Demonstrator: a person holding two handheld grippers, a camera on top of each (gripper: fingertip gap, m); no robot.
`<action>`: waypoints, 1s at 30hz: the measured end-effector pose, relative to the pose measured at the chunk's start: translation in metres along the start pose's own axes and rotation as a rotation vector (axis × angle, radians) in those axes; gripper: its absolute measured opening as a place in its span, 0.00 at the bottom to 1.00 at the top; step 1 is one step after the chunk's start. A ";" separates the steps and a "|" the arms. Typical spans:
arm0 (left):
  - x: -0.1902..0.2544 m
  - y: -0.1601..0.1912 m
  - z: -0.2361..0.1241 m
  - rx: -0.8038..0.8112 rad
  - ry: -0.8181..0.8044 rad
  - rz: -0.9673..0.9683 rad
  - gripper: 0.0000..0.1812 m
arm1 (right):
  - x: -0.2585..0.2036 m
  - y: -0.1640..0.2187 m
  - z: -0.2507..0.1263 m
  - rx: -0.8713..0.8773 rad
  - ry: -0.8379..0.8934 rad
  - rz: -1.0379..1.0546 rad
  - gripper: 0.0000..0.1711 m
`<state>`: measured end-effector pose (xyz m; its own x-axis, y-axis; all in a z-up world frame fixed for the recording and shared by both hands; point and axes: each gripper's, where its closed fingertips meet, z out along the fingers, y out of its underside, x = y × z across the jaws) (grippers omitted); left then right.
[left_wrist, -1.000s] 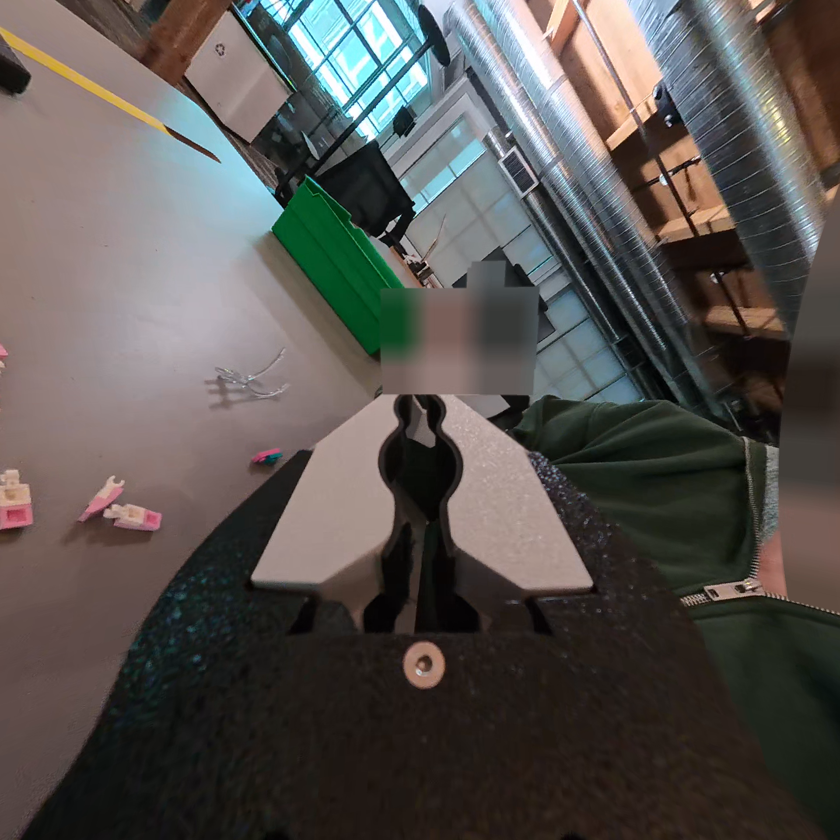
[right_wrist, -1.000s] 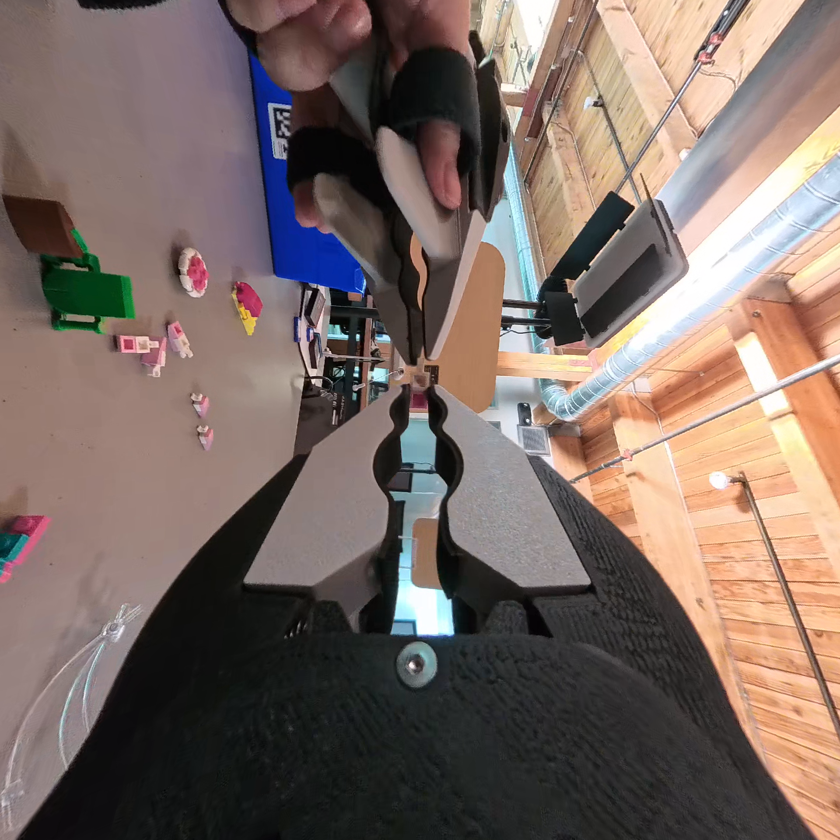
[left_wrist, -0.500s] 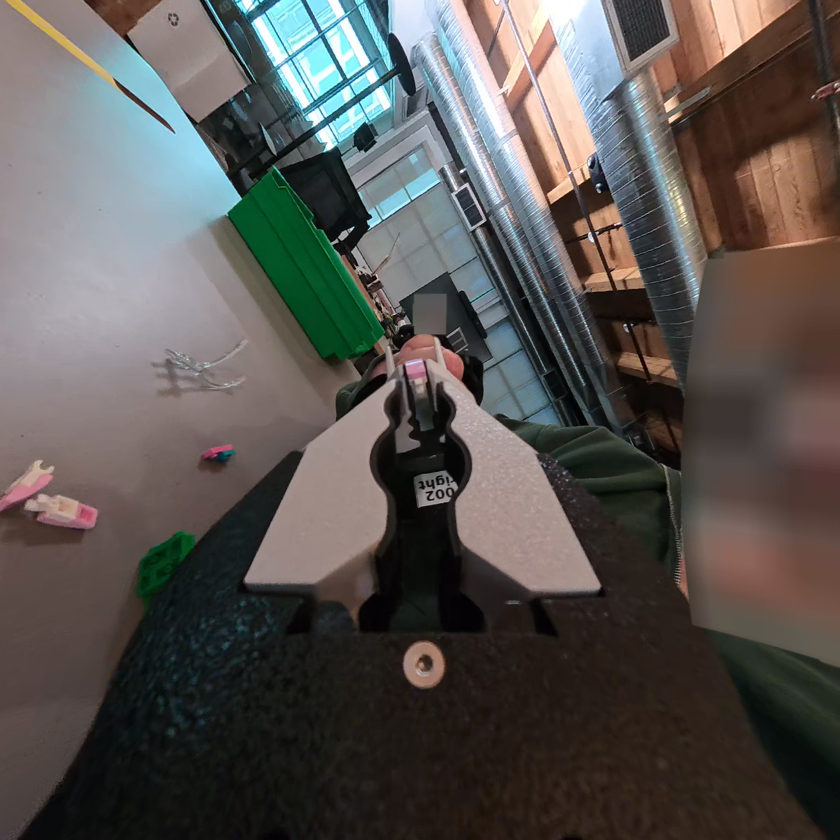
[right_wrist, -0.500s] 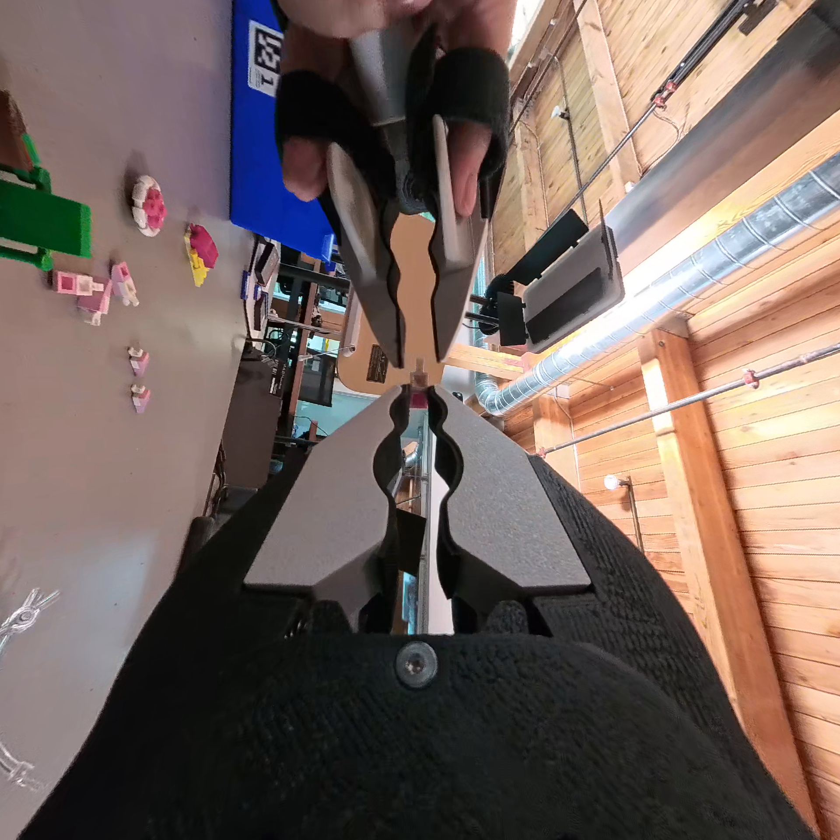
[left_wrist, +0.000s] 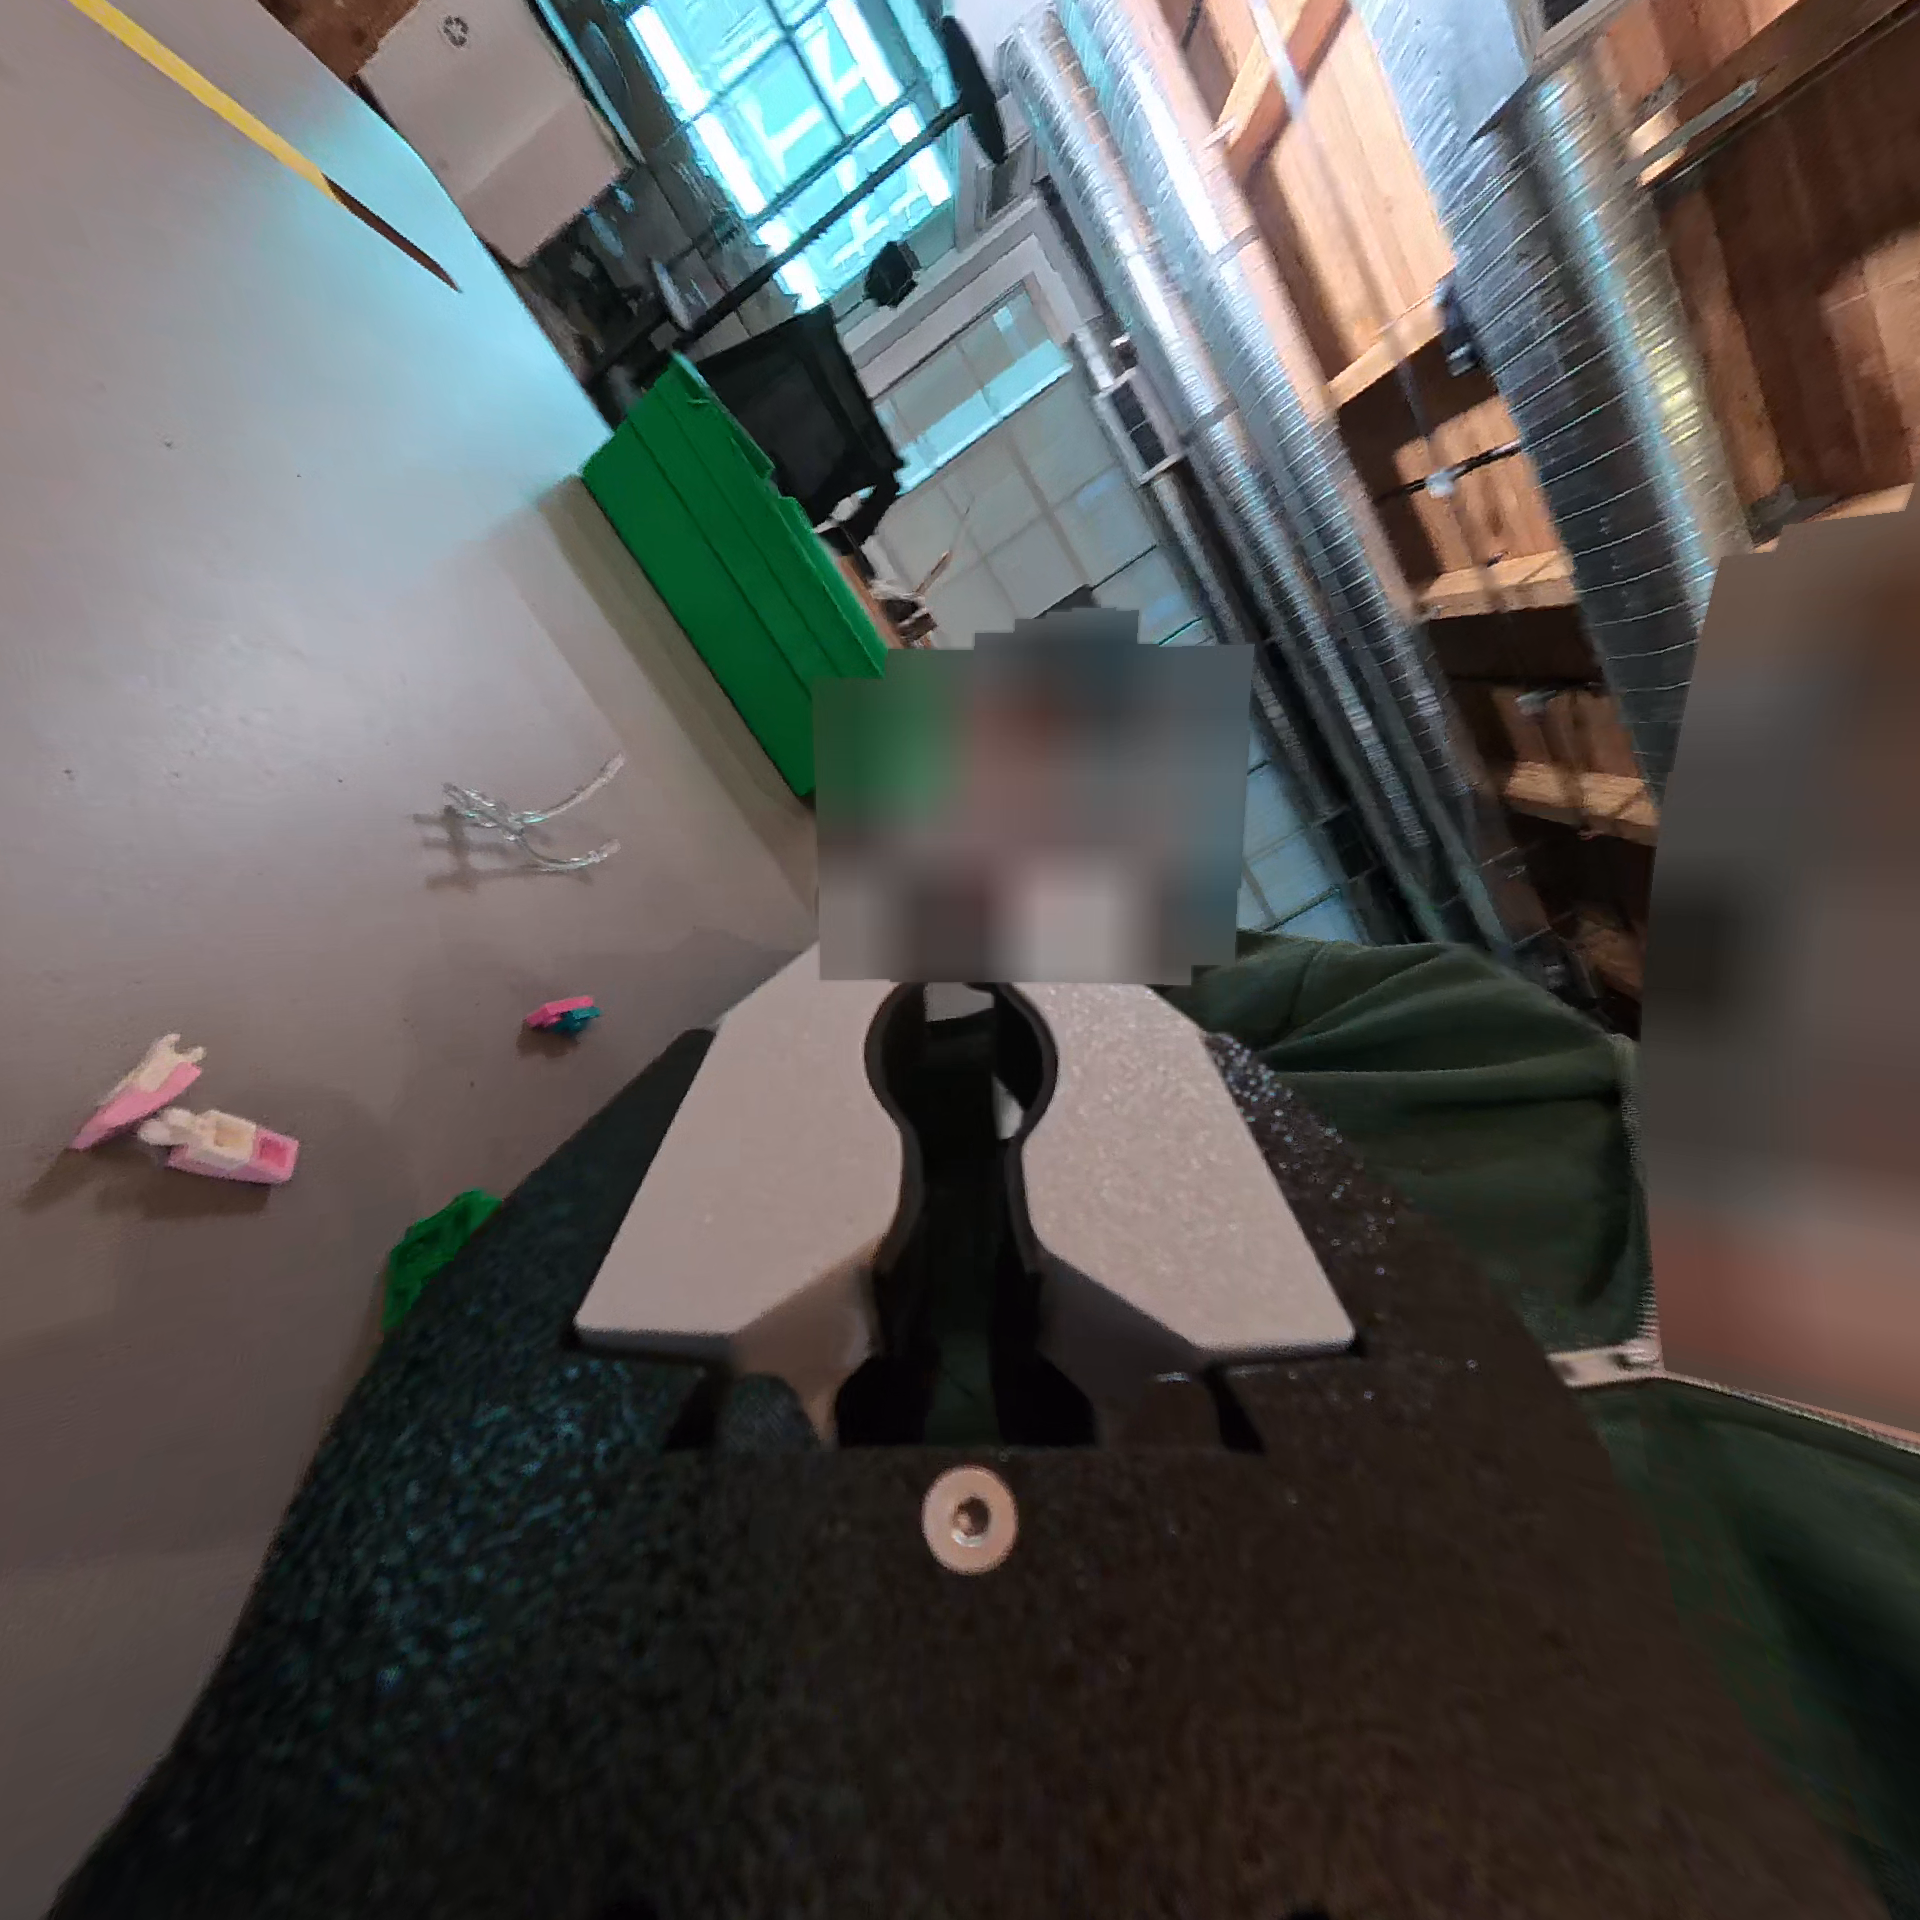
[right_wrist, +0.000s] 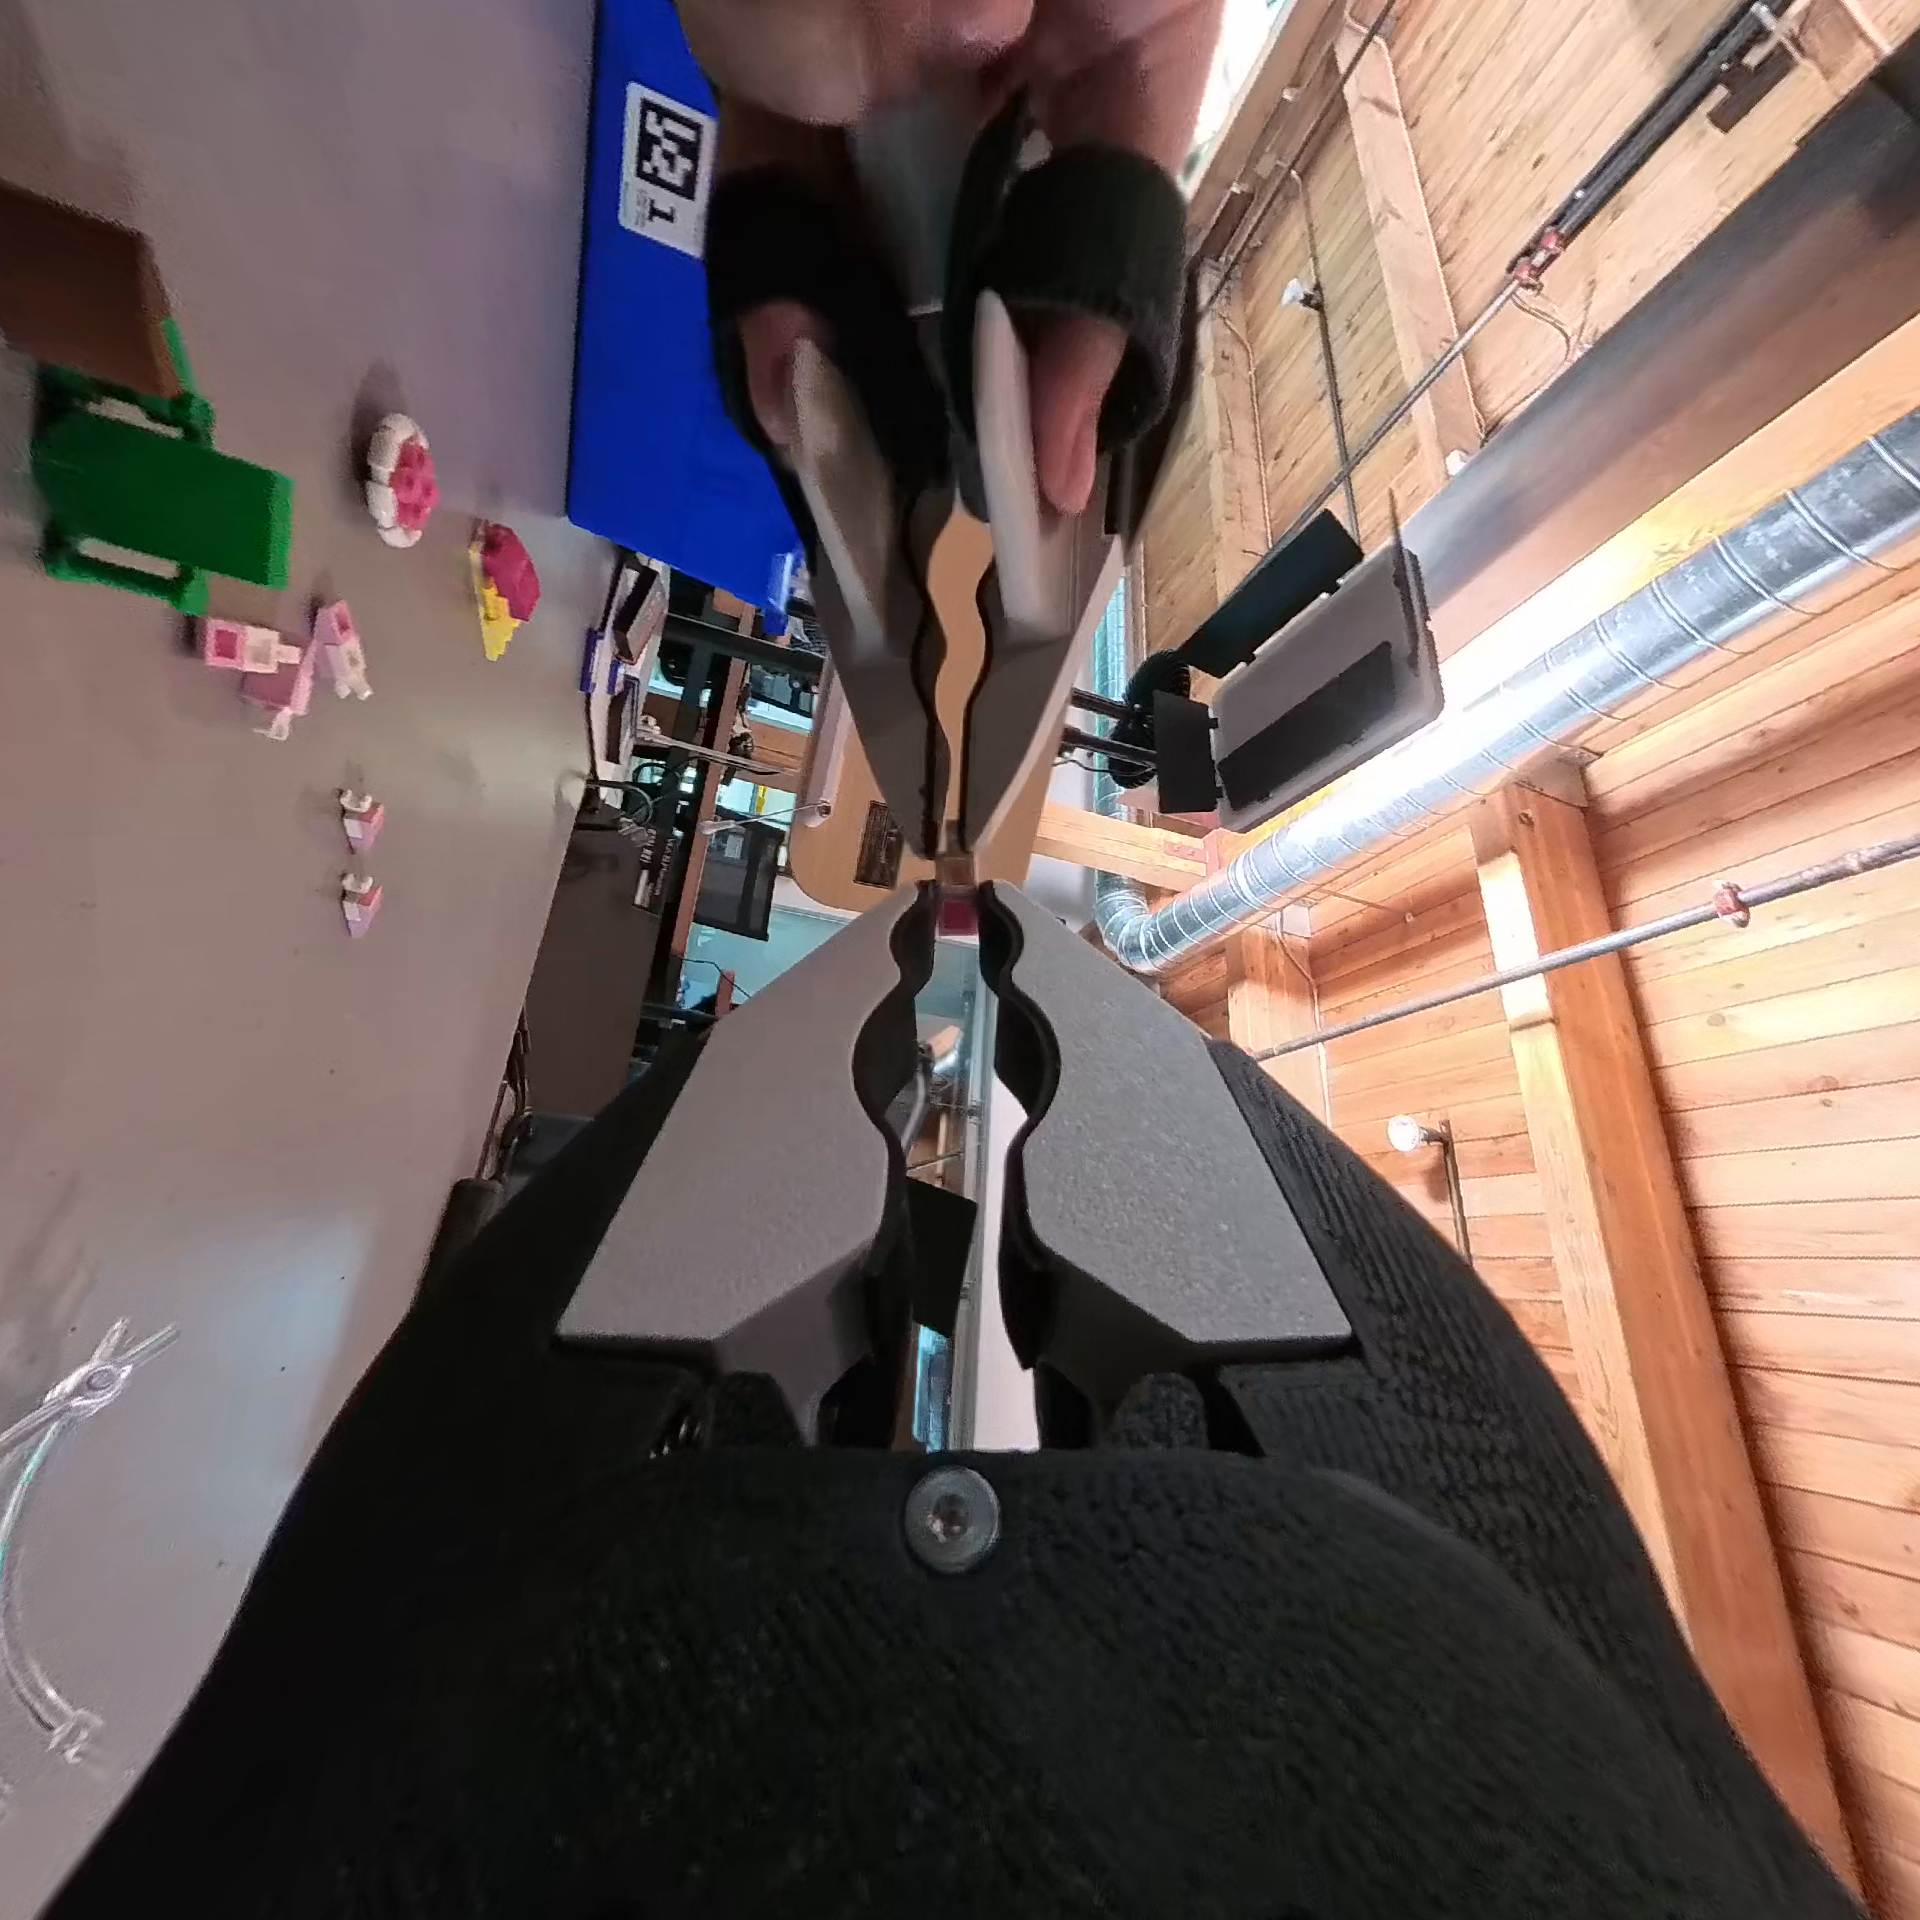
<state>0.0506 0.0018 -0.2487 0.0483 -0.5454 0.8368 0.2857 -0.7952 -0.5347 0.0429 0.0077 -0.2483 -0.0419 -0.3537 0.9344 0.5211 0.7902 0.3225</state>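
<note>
**Meeting tip to tip above a grey table**

Pinching a small pink brick (right_wrist: 954, 921) between its fingertips, the right gripper (right_wrist: 954, 902) faces the left gripper (right_wrist: 943, 831), whose fingers are nearly pressed together around a tiny pale piece (right_wrist: 952, 854) touching that brick. In the left wrist view a mosaic patch covers the fingertips. To the fingers' left, on the table (right_wrist: 260, 1039), lie pink bricks (right_wrist: 281, 665), a green block (right_wrist: 156, 499) and clear plastic pieces (left_wrist: 525, 821).
</note>
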 end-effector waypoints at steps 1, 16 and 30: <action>-0.003 0.002 0.000 -0.015 -0.037 0.043 0.01 | -0.001 -0.001 -0.001 0.017 -0.009 0.031 0.04; -0.027 0.015 -0.003 -0.159 -0.244 0.191 0.00 | -0.030 -0.005 -0.005 0.089 -0.453 0.327 0.06; -0.043 0.019 -0.010 -0.298 -0.515 0.567 0.00 | -0.045 -0.009 -0.001 0.095 -0.769 0.687 0.01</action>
<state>0.0447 0.0075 -0.2956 0.5625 -0.7535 0.3403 -0.1771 -0.5118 -0.8407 0.0412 0.0160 -0.2930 -0.3118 0.5776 0.7544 0.5702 0.7489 -0.3377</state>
